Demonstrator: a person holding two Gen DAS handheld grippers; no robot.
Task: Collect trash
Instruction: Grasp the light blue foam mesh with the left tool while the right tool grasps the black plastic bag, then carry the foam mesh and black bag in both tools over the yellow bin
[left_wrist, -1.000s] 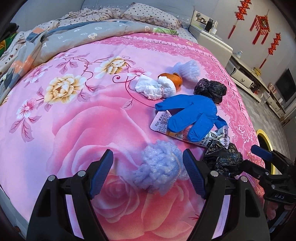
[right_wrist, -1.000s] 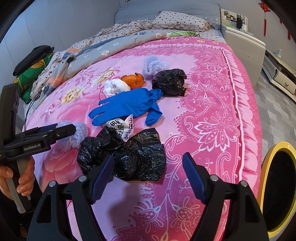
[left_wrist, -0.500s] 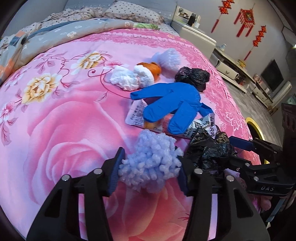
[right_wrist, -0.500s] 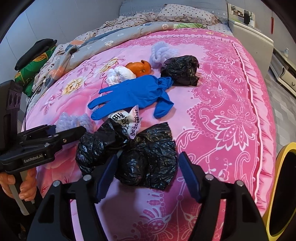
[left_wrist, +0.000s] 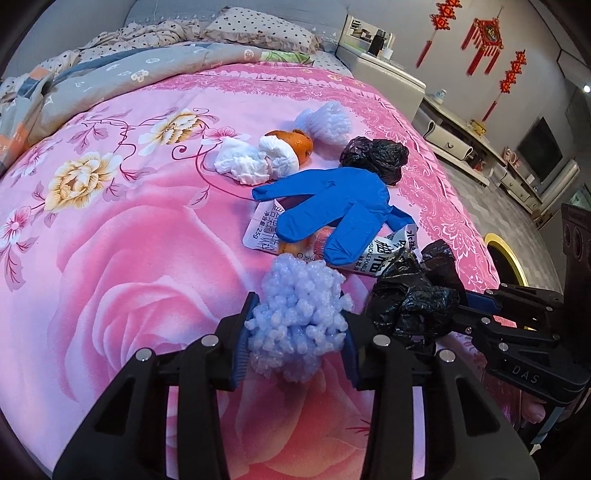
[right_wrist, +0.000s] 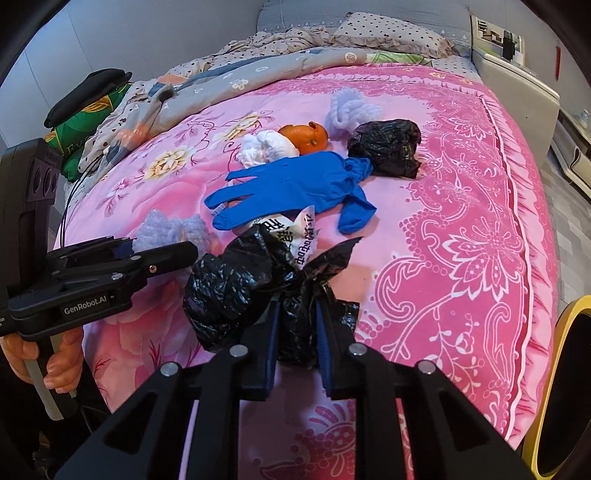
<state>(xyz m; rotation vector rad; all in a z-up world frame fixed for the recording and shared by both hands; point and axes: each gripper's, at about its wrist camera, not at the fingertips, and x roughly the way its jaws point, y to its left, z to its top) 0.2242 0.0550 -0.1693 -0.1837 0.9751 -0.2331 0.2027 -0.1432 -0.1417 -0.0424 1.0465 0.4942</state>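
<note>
A: Status on the left tongs (left_wrist: 295, 328)?
B: Closing on the pale blue foam wad (left_wrist: 299, 314). Wad sits between the pads, both pads touching it, resting on the pink bed cover (left_wrist: 110, 258).
A: Right tongs (right_wrist: 295, 332)?
B: Pinched tight on the near black bag (right_wrist: 258, 291), crumpled film bunched between the pads. Bag sprawls up and to the left of the tips.
A: Rest of the trash?
B: All beyond both tips, farther up the bed. Snack wrapper (left_wrist: 384, 258) just past the bag, partly under the blue glove (left_wrist: 340, 210). Glove's long axis slanted, fingers toward the left tongs' side, cuff toward the right. Past that: white tissue (left_wrist: 243, 164), orange (left_wrist: 299, 142), second foam wad (left_wrist: 327, 120), second black bag (left_wrist: 376, 157).
A: Bin?
B: Yellow-rimmed bin (right_wrist: 569, 387) off the bed edge, right of the right tongs. Nearer the right hand by far.
A: Next move?
B: Probably lift and swing both loads right, bag first. Left load needs to cross over the right tongs; risk of a clash.
</note>
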